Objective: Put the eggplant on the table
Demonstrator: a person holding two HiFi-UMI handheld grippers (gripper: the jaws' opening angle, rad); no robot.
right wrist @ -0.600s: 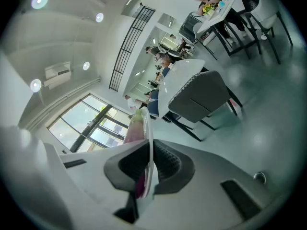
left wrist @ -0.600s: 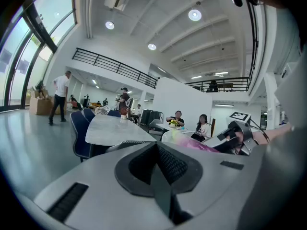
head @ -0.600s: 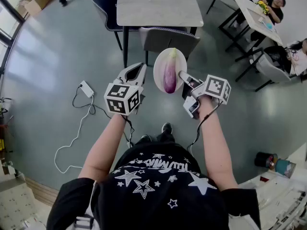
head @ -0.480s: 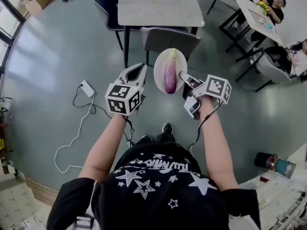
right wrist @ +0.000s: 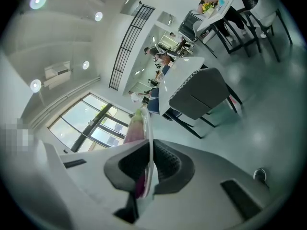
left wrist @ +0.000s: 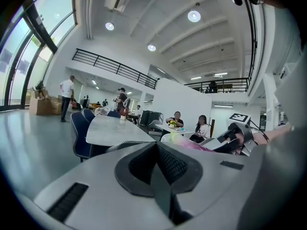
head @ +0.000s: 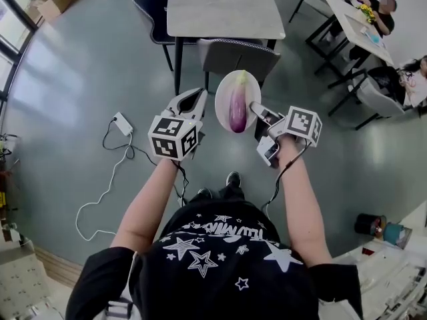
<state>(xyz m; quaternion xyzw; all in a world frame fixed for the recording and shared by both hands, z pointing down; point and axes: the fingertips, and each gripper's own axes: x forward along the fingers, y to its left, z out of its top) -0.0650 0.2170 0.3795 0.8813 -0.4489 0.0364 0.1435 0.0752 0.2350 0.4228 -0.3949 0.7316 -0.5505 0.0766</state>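
Observation:
A purple eggplant [head: 237, 111] with a pale green stem end lies lengthwise on a white plate [head: 224, 97], held up in the air above the floor. My right gripper [head: 255, 107] is shut on the plate's right rim; in the right gripper view the plate's edge [right wrist: 150, 147] stands clamped between the jaws with the eggplant [right wrist: 135, 128] on its left side. My left gripper [head: 191, 99] hangs just left of the plate, shut and holding nothing. The grey-topped table [head: 223, 7] stands ahead, beyond the plate, also seen in the left gripper view as the table [left wrist: 111, 131].
A grey chair [head: 239, 55] is tucked at the table's near edge and a dark blue chair [head: 152, 7] stands at its left. A white power adapter with cable [head: 121, 123] lies on the floor to the left. People sit at another table [head: 357, 20] at the far right.
The plate with the eggplant and both grippers have shifted very slightly forward toward the table; the grips are unchanged.

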